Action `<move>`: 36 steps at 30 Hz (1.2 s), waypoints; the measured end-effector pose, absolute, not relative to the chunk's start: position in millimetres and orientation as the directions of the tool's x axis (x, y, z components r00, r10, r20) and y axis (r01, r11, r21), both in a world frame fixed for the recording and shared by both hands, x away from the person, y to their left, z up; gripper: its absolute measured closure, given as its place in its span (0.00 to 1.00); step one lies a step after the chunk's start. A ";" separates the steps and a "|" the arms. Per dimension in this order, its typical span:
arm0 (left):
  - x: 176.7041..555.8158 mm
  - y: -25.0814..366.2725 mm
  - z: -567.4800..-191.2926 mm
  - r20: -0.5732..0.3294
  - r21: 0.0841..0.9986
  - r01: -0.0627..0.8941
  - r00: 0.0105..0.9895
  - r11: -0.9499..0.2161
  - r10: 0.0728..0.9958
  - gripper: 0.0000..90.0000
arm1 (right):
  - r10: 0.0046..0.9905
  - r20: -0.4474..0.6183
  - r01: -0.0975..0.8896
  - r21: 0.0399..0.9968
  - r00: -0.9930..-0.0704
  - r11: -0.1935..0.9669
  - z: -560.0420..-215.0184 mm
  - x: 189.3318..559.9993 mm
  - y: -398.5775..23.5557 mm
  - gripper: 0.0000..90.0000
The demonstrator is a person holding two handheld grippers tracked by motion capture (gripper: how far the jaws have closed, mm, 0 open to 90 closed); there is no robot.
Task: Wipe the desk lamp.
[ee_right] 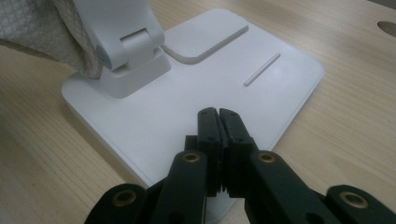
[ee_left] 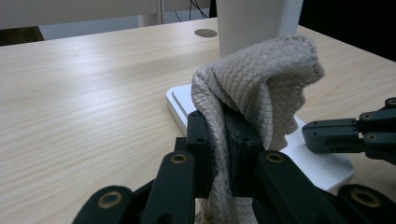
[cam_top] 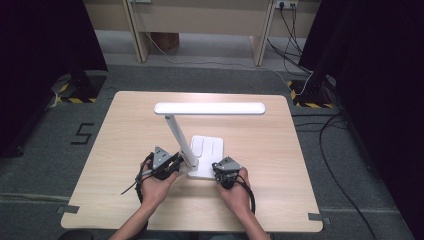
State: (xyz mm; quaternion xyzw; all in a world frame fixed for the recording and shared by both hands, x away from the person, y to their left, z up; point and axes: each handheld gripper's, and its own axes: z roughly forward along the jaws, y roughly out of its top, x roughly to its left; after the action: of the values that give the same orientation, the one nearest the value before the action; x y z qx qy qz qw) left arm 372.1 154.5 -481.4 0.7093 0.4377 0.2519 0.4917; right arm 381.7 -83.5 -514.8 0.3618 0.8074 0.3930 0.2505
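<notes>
In the high view, the white desk lamp [cam_top: 200, 145] stands at the centre of the wooden surface [cam_top: 125, 145]. The left gripper [cam_top: 172, 162] sits just left of the lamp's arm, and the right gripper [cam_top: 223, 172] rests at the lower right edge of its base.

In the left gripper view, the gripper [ee_left: 223, 116] is clamped on a beige knitted cloth [ee_left: 261, 88], which bulges up at centre frame against the lamp's arm.

In the right gripper view, the gripper [ee_right: 218, 116] is closed with nothing between its tips, which lie over the lamp base [ee_right: 261, 88] at lower centre.
</notes>
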 end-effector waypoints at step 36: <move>383.6 148.2 -505.3 0.004 0.863 0.410 0.579 -0.296 0.815 0.90 | 0.782 -0.117 0.390 0.816 -0.613 0.427 -514.8 381.7 -83.6 0.98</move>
State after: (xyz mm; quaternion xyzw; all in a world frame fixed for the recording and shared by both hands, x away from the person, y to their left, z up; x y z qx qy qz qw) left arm 383.6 148.2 -505.3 0.7714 0.3972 0.2297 0.4408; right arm 381.7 -83.6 -514.8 0.3627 0.8073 0.3934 0.2490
